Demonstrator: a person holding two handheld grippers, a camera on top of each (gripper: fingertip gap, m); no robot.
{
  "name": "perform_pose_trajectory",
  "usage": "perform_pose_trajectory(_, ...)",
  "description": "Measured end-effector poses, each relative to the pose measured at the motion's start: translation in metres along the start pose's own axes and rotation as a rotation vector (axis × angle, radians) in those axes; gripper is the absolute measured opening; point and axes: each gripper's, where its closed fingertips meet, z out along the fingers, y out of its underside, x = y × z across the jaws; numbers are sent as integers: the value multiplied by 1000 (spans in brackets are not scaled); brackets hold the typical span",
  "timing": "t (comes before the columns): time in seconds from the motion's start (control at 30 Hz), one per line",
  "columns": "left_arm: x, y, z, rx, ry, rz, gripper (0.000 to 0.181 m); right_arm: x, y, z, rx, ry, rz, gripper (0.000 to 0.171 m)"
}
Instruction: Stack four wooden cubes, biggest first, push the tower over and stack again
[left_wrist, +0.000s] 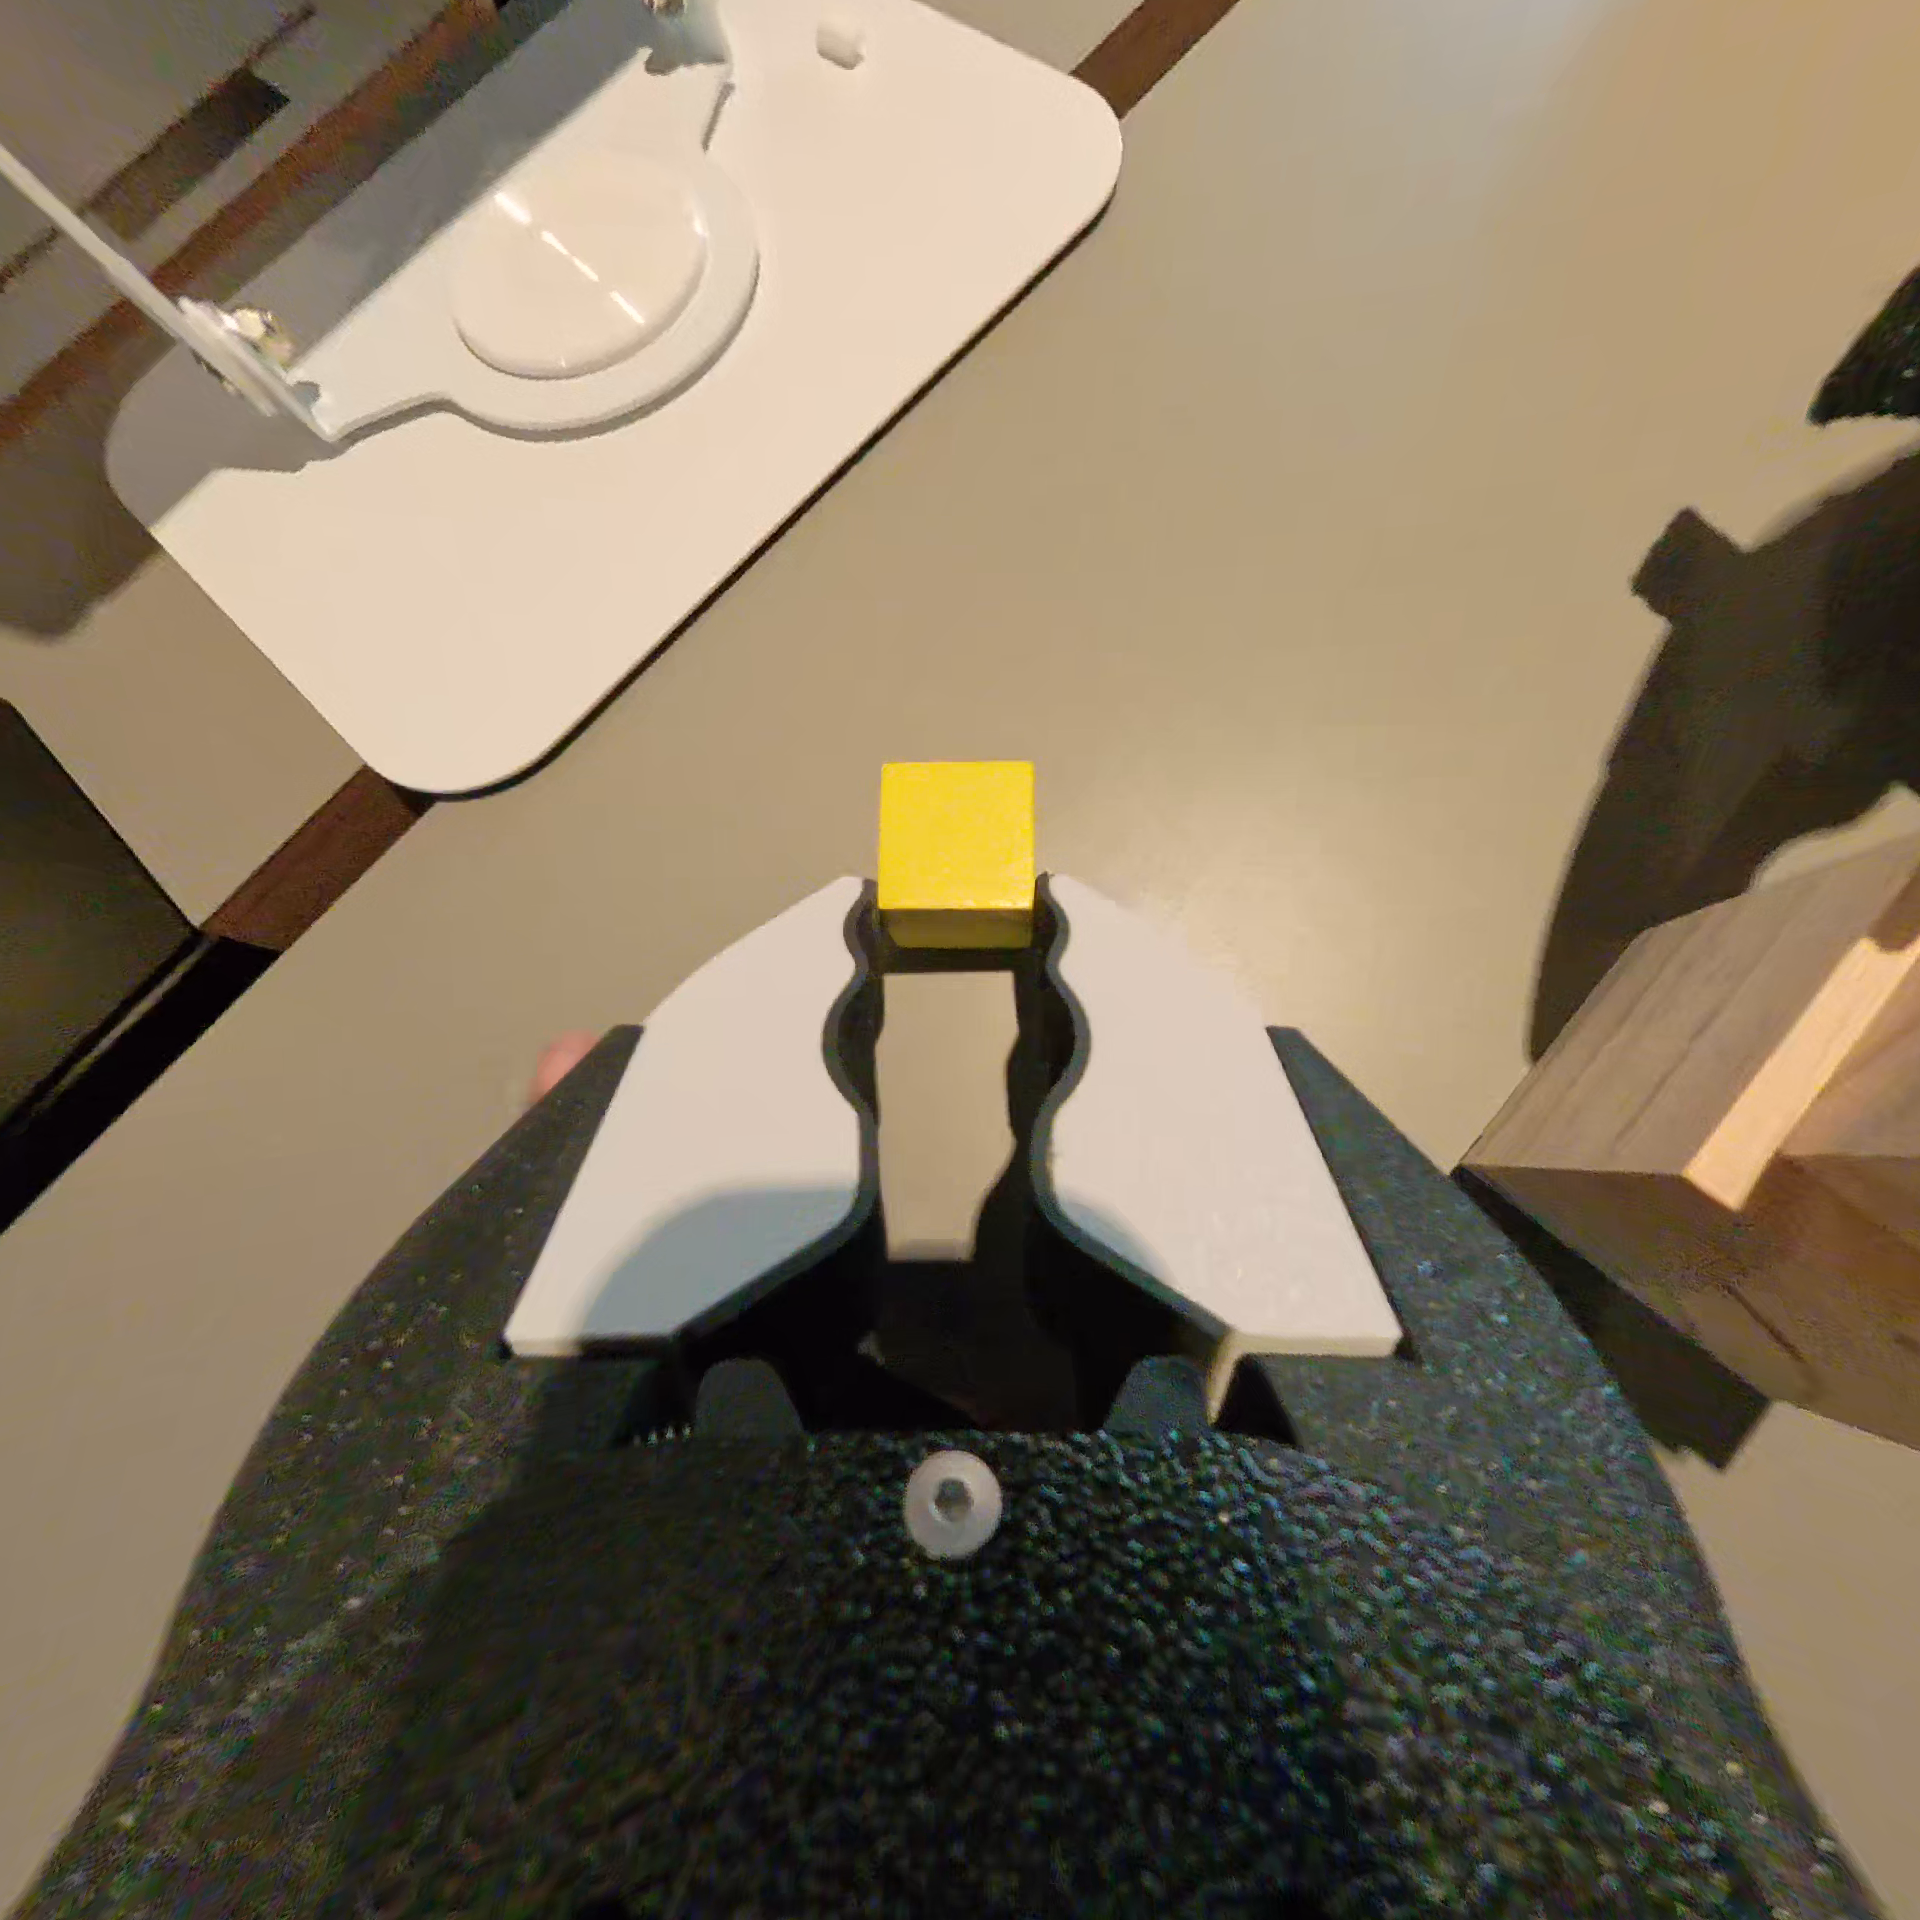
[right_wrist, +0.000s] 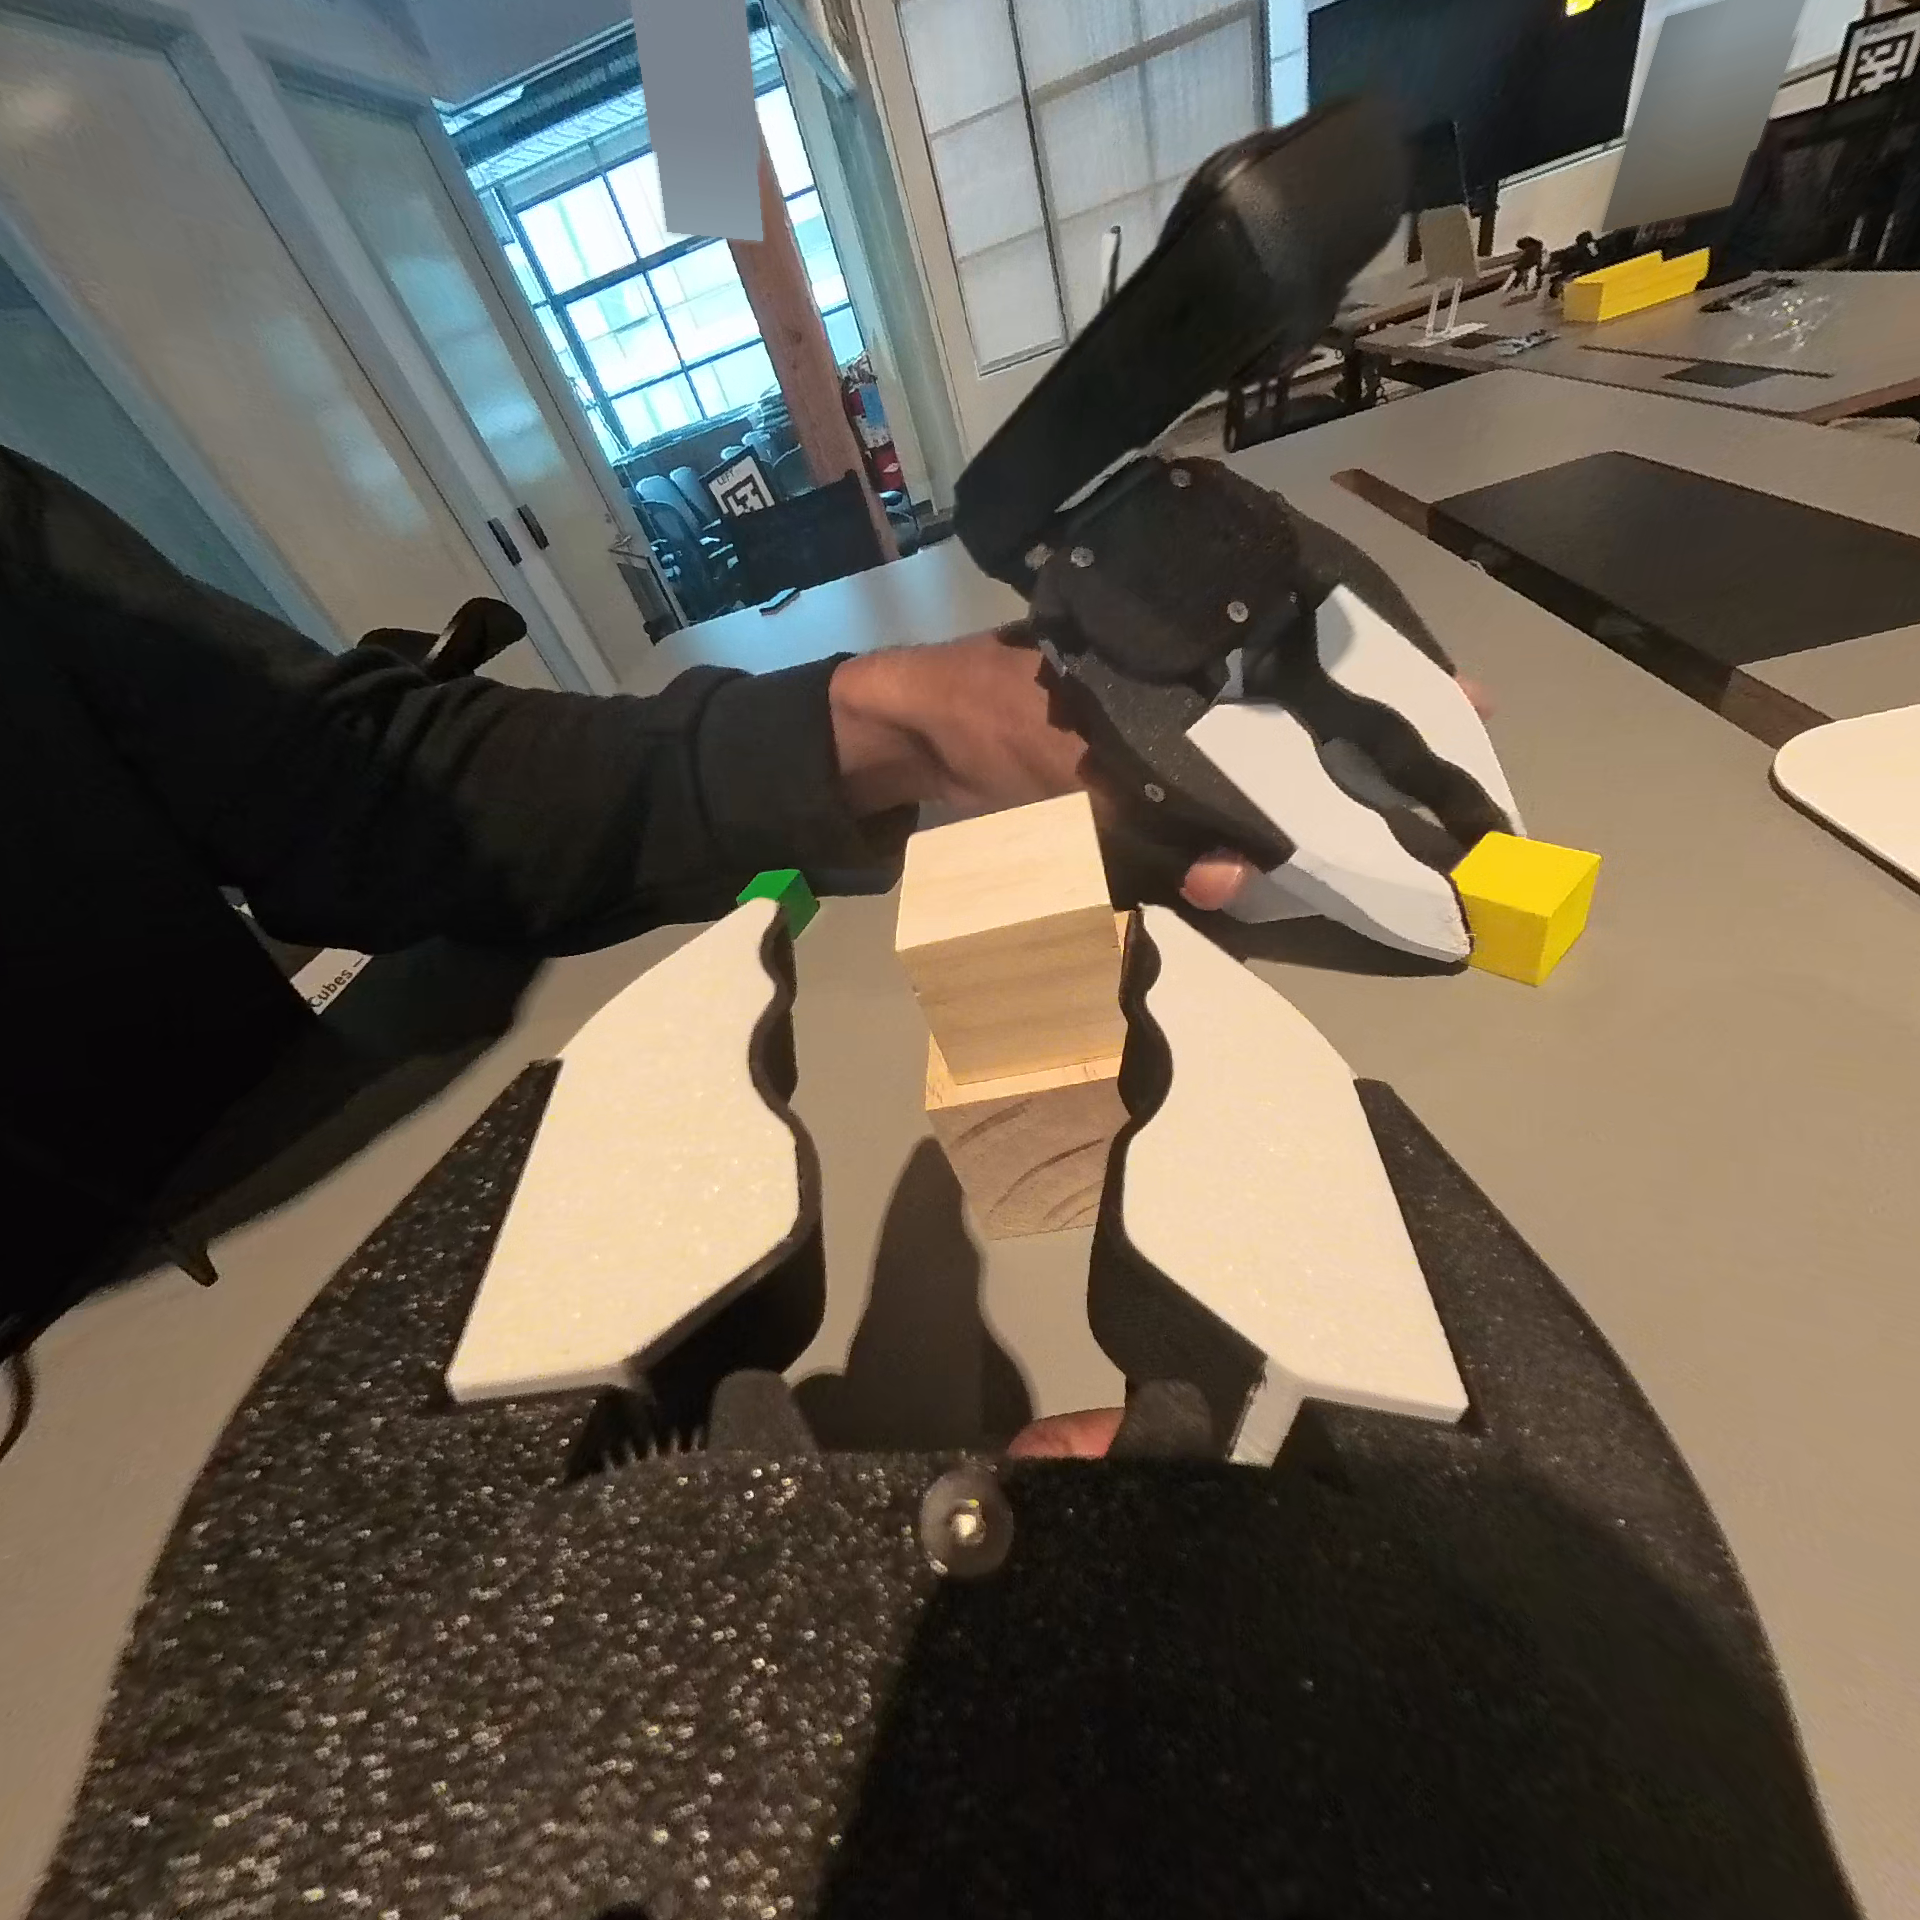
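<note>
Two white fingers of the left gripper (left_wrist: 957, 914) pinched the near end of the yellow cube (left_wrist: 957, 840), which sat on the grey table (left_wrist: 1299, 520); the jaws stood narrowly apart, closed onto the cube's sides; in the right wrist view the same gripper (right_wrist: 1481, 883) met the yellow cube (right_wrist: 1527, 920) from the left, a bare hand (right_wrist: 935, 727) in a black sleeve (right_wrist: 468, 790) holding it. The right gripper (right_wrist: 956, 925) hung with its fingers wide apart and gripping nothing; its right fingertip (right_wrist: 1148, 935) lay just beside the pale cube (right_wrist: 1003, 935), though contact could not be told; that pale cube rested, slightly turned, on the larger wooden cube (right_wrist: 1023, 1153), the two forming a short stack on the table (right_wrist: 1558, 1195), near the yellow cube's left. A small green cube (right_wrist: 779, 896) peeped out behind the left fingertip, under the sleeve. A white label with printed writing (right_wrist: 332, 987) lay on the table beneath the arm; black-and-white square markers stood in the room behind. A white flat stand base (left_wrist: 623, 416) lay beyond the yellow cube.
</note>
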Motion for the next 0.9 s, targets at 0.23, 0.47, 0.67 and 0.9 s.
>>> perform_pose_trajectory(0.23,16,-29,-35,295,223,-95,27,2,-6,-6,57,6,13,57)
perform_pose_trajectory(0.47,66,-65,-109,408,469,86,27,7,-11,-10,96,13,42,58)
perform_pose_trajectory(0.67,96,-55,-115,239,459,313,27,8,-10,-9,86,21,39,59)
perform_pose_trajectory(0.9,100,-47,-106,167,445,349,27,7,-10,-9,87,16,35,59)
